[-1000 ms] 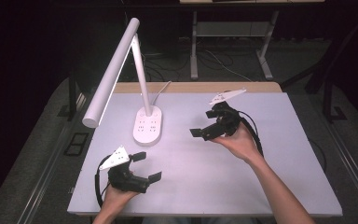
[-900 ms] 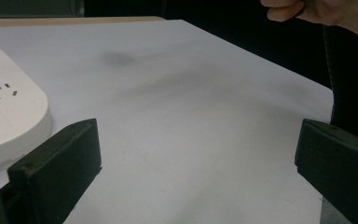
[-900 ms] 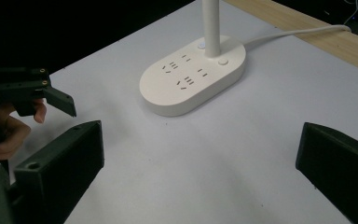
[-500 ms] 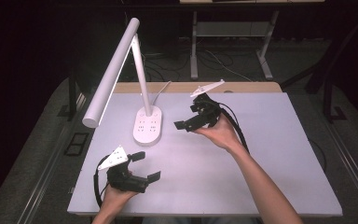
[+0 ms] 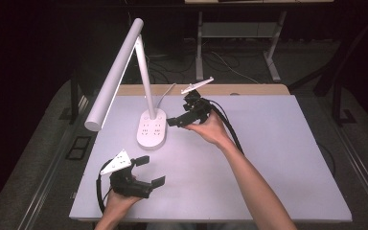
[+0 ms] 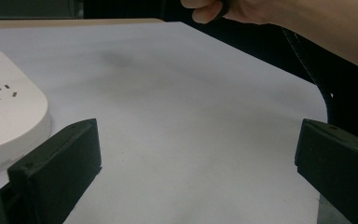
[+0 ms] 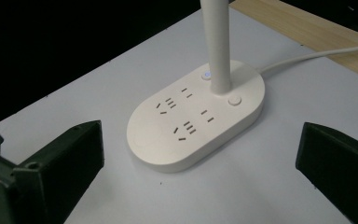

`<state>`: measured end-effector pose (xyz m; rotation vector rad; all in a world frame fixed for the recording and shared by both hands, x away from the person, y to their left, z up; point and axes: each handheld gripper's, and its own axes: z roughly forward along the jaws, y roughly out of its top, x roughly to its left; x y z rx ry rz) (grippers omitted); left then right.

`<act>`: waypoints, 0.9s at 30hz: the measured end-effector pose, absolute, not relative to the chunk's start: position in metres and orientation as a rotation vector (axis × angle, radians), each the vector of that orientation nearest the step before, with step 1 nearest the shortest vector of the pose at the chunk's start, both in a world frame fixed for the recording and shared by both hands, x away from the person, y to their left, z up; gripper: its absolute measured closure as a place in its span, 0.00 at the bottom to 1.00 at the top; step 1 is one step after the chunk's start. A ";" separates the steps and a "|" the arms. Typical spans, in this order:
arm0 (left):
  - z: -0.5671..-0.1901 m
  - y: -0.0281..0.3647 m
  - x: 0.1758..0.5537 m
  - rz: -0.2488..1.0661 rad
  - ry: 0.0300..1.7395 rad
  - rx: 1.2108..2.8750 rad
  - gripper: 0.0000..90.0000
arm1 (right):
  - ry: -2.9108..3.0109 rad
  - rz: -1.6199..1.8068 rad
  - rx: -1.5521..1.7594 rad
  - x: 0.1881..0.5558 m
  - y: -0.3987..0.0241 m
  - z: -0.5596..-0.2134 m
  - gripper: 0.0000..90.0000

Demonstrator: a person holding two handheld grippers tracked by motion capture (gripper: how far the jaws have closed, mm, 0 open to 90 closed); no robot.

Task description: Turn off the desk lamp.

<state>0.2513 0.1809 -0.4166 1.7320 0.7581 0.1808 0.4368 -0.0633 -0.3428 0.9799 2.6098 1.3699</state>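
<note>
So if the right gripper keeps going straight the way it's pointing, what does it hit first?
Most likely the lamp base: it lies dead ahead between the open jaws of the right gripper, with bare table before it. Depth is uncertain.

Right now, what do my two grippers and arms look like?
Both the left gripper and the right gripper are black, each with two blocky flat fingers, a grey three-cornered plate on top and a thick black cable trailing back. The forearms are bare, with no sleeves visible.

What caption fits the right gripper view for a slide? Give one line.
Right gripper, jaws open, faces the white lamp base with sockets and two buttons.
</note>
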 end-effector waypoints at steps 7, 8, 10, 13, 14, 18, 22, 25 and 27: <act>-0.416 0.183 0.251 0.180 0.763 1.726 0.00 | 2.592 1.388 1.031 0.454 -0.048 -0.352 0.01; -0.416 0.183 0.251 0.179 0.764 1.724 0.00 | 2.590 1.387 1.039 0.457 -0.046 -0.354 0.01; -0.416 0.183 0.252 0.181 0.761 1.725 0.00 | 2.587 1.383 1.057 0.463 -0.043 -0.357 0.01; -0.416 0.183 0.252 0.178 0.759 1.725 0.00 | 2.580 1.385 1.087 0.471 -0.038 -0.361 0.01; -0.416 0.183 0.252 0.178 0.757 1.725 0.00 | 2.578 1.387 1.090 0.473 -0.038 -0.362 0.06; -0.416 0.183 0.252 0.175 0.759 1.723 0.00 | 2.550 1.423 1.115 0.481 -0.035 -0.365 0.16; -0.416 0.183 0.251 0.173 0.759 1.718 0.00 | 2.523 1.435 1.159 0.487 -0.032 -0.368 0.26; -0.416 0.184 0.252 0.171 0.759 1.715 0.00 | 2.511 1.453 1.174 0.492 -0.030 -0.371 0.36; -0.416 0.184 0.252 0.170 0.757 1.715 0.00 | 2.506 1.463 1.188 0.494 -0.028 -0.375 0.45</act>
